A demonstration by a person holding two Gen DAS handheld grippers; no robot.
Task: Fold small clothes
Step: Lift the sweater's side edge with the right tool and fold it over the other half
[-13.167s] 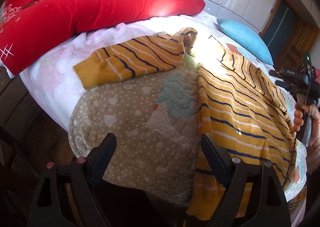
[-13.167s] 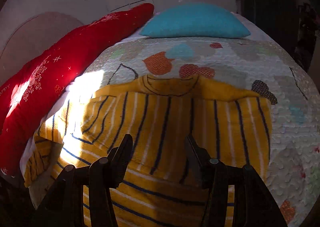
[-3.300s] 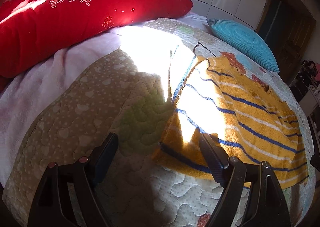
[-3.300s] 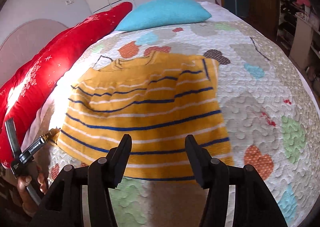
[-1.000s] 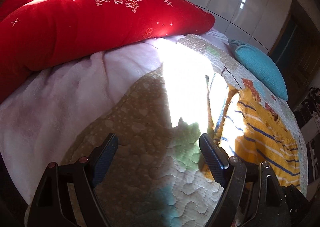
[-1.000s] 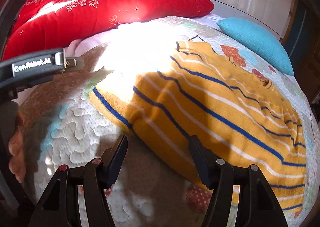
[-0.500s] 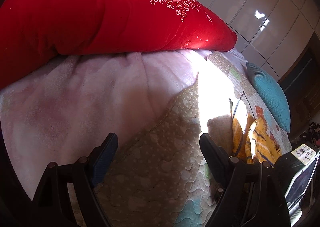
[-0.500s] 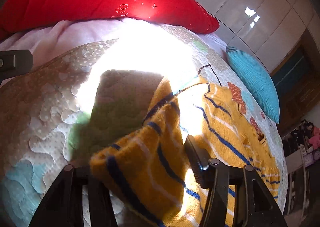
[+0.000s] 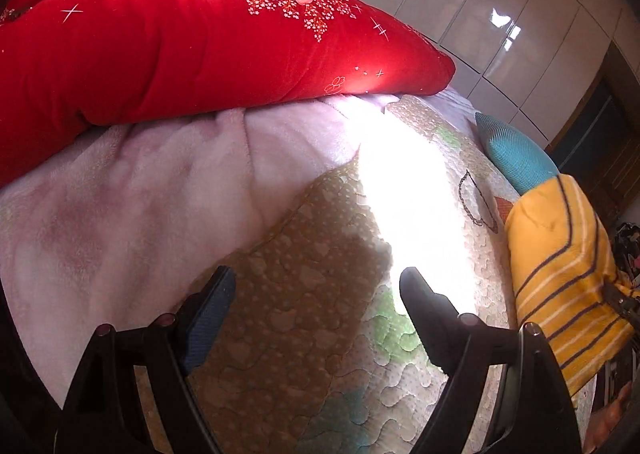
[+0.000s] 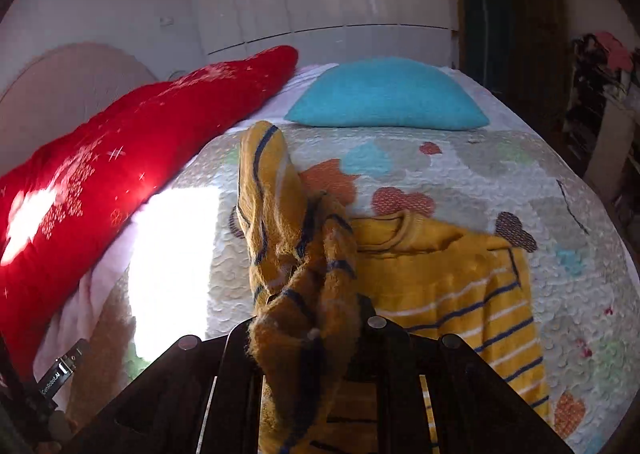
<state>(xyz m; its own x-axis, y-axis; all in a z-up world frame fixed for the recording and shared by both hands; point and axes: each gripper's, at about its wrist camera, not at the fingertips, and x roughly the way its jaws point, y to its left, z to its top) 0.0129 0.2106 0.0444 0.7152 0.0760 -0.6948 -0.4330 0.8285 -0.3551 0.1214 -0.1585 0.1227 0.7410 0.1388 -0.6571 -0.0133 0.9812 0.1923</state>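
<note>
A: The bed (image 10: 460,189), under a patchwork quilt, filled the room up to the glossy wardrobe doors. What was nearest?

B: The right tongs (image 10: 308,328), clamped on a bunched fold of the yellow striped sweater (image 10: 448,290) and lifting it off the quilt. The rest of the sweater lay flat just beyond, collar toward the head of the bed.

A: And the left tongs (image 9: 316,298)?

B: Spread wide, holding nothing, hovering over bare quilt near the bed's left edge, beside the pink blanket (image 9: 140,205).

A: Farther off?

B: The red pillow (image 10: 120,173) along the left edge, the blue cushion (image 10: 386,95) at the head.

A: What might have gone wrong?

B: The grip was on a thick wad, not a clean edge. I'd judge the knit could slip free, or the fold land crooked, since nothing pinned the flat part.
</note>
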